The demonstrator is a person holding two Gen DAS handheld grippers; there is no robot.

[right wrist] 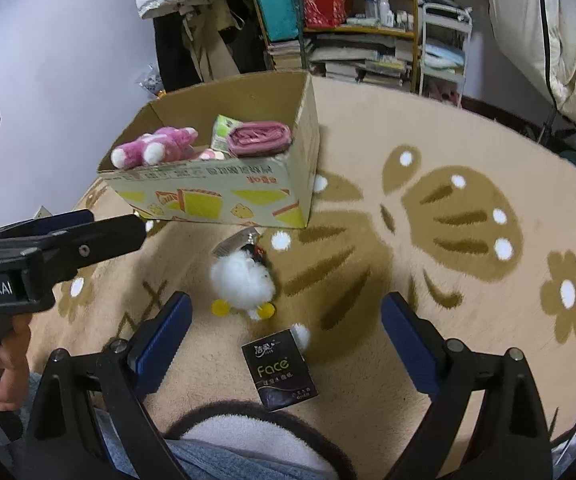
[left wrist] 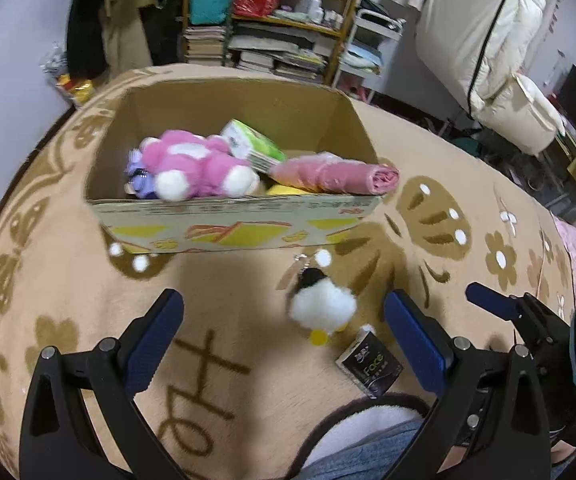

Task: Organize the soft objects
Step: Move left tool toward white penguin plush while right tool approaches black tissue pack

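Now both hand-held grippers, L (left wrist: pixel 284 320) & R (right wrist: pixel 286 324), hover agape above white plush (right wrist: pixel 244 280).

Pink plush (left wrist: pixel 192 164), white fluffy toy (left wrist: pixel 321 304), black tissue pack (right wrist: pixel 282 372), tan flower-patterned blanket (right wrist: pixel 467 280), yellow-printed box (left wrist: pixel 232 224)

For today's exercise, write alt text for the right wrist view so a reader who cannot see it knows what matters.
An open right gripper hovers over a tan patterned blanket, above a white fluffy toy and a black tissue pack. Beyond them a cardboard box holds a pink plush and a pink roll.
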